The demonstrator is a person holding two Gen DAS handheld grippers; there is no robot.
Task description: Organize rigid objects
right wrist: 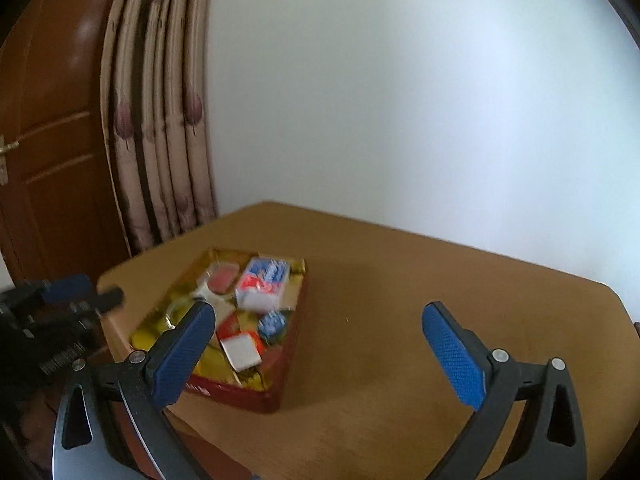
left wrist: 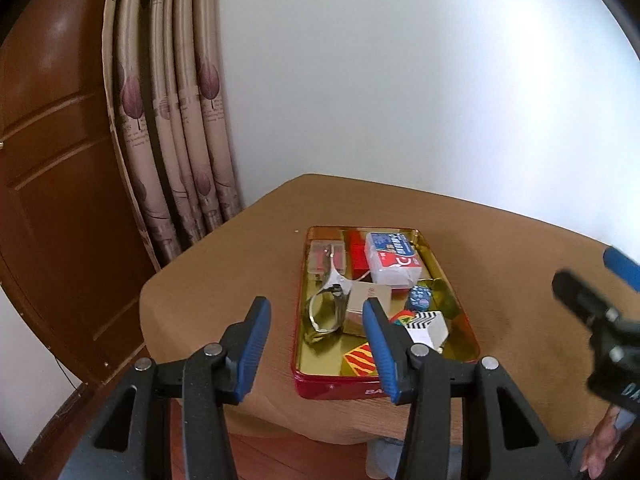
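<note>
My left fingers (left wrist: 316, 344) and right fingers (right wrist: 318, 350) hang apart, empty, above the filled tin (left wrist: 440, 276); best withdraw clear of its rim.

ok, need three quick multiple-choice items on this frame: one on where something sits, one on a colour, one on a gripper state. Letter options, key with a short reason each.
1. Where is the blue-and-white box?
A. on the bare table
B. in the tin's far end
C. in a gripper

2. What colour is the tin's outer wall?
A. red
B. green
C. black

3. How is the right gripper?
A. shut on a box
B. shut on nothing
C. open, nothing between its pads

Key: B, it lies inside the tin by the far rim; A, the near wall shows red; C, its pads stand wide apart over the bare table.
</note>
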